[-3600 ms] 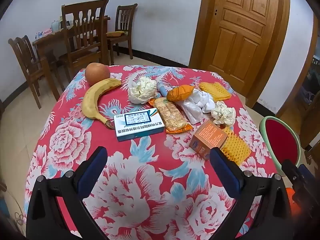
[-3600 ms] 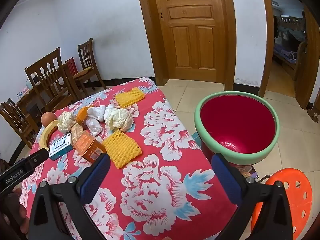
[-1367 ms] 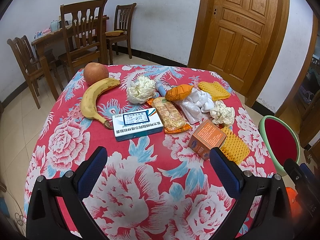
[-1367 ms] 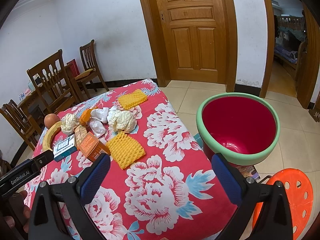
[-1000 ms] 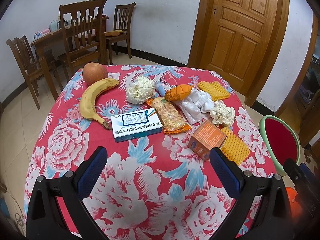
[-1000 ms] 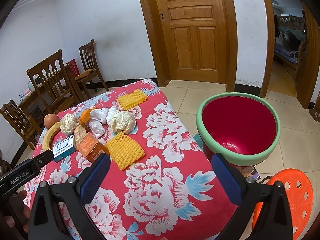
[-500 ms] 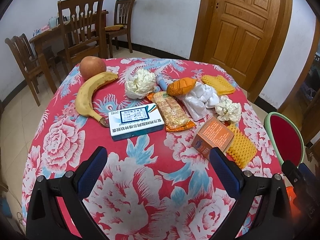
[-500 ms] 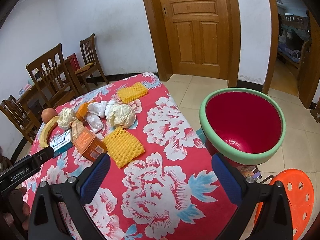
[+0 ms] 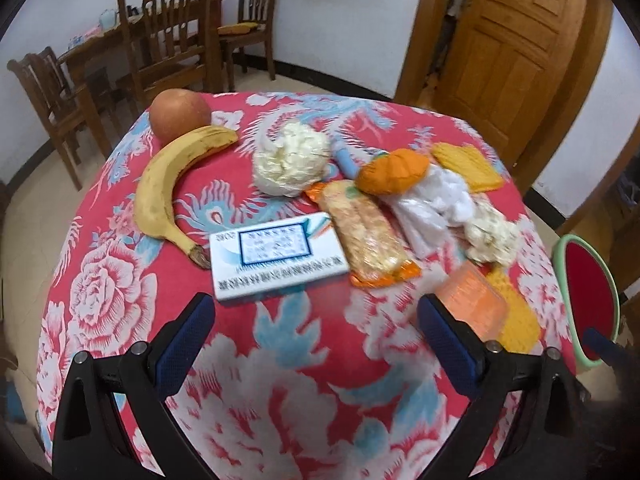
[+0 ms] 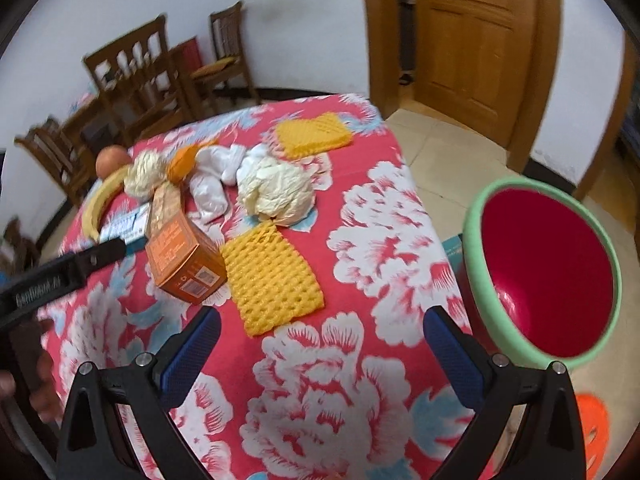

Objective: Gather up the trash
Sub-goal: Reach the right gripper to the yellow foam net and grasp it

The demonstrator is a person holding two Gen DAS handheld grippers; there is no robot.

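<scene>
Both grippers, left point(image 9: 316, 320) and right point(image 10: 322, 330), hover over the bench point(image 10: 360, 360) with jaws wide and empty. The foam net point(image 10: 272, 276) lies nearest the right one, beside the carton point(image 10: 184, 260); it looks light and squashy, best pinched at an edge, then dropped into the bin point(image 10: 592, 236).

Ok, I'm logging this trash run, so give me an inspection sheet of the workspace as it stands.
Surface: red floral tablecloth, crowded at its far half.
Job's things: crumpled cream paper balls, two yellow foam nets, orange cardboard box, white plastic bag, snack wrapper; red bin with green rim beside the table.
Clutter: banana, apple, white-blue flat box.
Grippers: left gripper and right gripper open, holding nothing.
Cables: nothing seen.
Surroundings: wooden chairs, wooden door.
</scene>
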